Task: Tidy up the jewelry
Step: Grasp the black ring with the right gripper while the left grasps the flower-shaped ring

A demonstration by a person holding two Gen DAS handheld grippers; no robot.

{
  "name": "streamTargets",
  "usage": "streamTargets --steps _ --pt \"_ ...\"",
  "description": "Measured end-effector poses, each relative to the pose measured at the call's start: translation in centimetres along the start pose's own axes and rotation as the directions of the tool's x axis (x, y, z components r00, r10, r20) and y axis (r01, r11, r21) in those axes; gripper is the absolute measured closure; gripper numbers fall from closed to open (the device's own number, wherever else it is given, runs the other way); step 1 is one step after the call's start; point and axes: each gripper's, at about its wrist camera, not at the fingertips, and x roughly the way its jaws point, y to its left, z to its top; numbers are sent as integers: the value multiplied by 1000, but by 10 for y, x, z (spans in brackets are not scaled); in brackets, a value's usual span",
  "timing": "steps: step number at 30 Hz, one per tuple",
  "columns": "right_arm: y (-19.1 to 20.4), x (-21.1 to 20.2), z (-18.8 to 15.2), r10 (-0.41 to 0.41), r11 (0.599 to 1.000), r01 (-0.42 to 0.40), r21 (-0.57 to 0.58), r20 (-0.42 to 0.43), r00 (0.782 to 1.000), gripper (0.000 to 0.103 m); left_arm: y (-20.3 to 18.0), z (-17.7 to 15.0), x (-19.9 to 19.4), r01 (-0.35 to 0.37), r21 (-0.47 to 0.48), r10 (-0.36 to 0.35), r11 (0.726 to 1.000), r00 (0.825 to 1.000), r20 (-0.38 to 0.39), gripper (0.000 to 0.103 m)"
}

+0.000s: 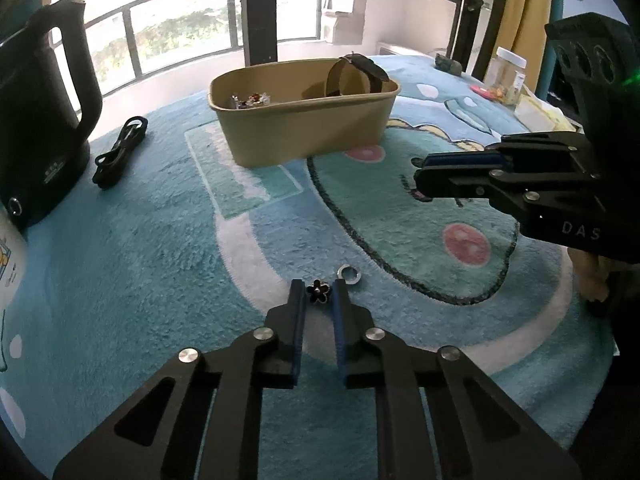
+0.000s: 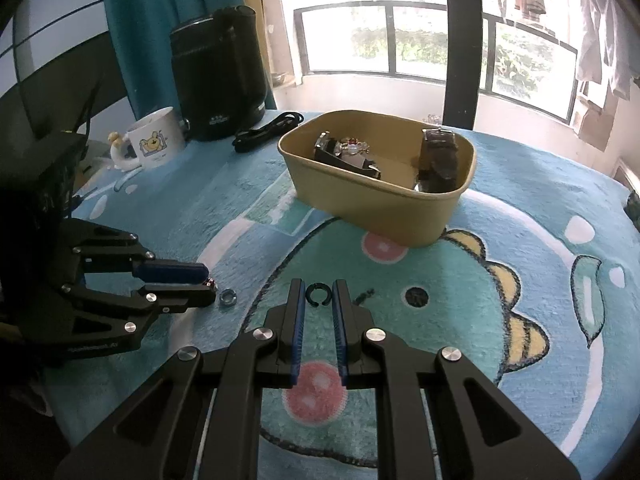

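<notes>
A black flower-shaped ring (image 1: 319, 290) lies on the blue plush mat between the tips of my left gripper (image 1: 319, 292), whose jaws stand slightly apart around it. A silver ring (image 1: 349, 273) lies just right of it, also seen in the right wrist view (image 2: 228, 297). My right gripper (image 2: 319, 293) is open around a black open ring (image 2: 318, 293) on the mat. The tan box (image 1: 304, 120) (image 2: 384, 208) holds watches (image 2: 438, 156) and a beaded piece (image 2: 352, 146).
A black kettle (image 1: 36, 120) (image 2: 220, 72) and a black cable (image 1: 120, 152) (image 2: 268, 128) sit at the mat's far left. A white mug (image 2: 154, 142) stands beside the kettle. A glass jar (image 1: 508, 76) stands at the far right.
</notes>
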Motion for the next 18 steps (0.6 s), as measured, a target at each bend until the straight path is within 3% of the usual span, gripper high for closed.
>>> streamTargets --steps 7,18 --pt "-2 -2 1 4 1000 -4 -2 11 1000 90 -1 2 0 -6 4 6 1000 1000 3 89" --pt "-6 -9 10 -14 1000 14 -11 30 999 90 0 19 -20 -38 12 37 999 997 70 89"
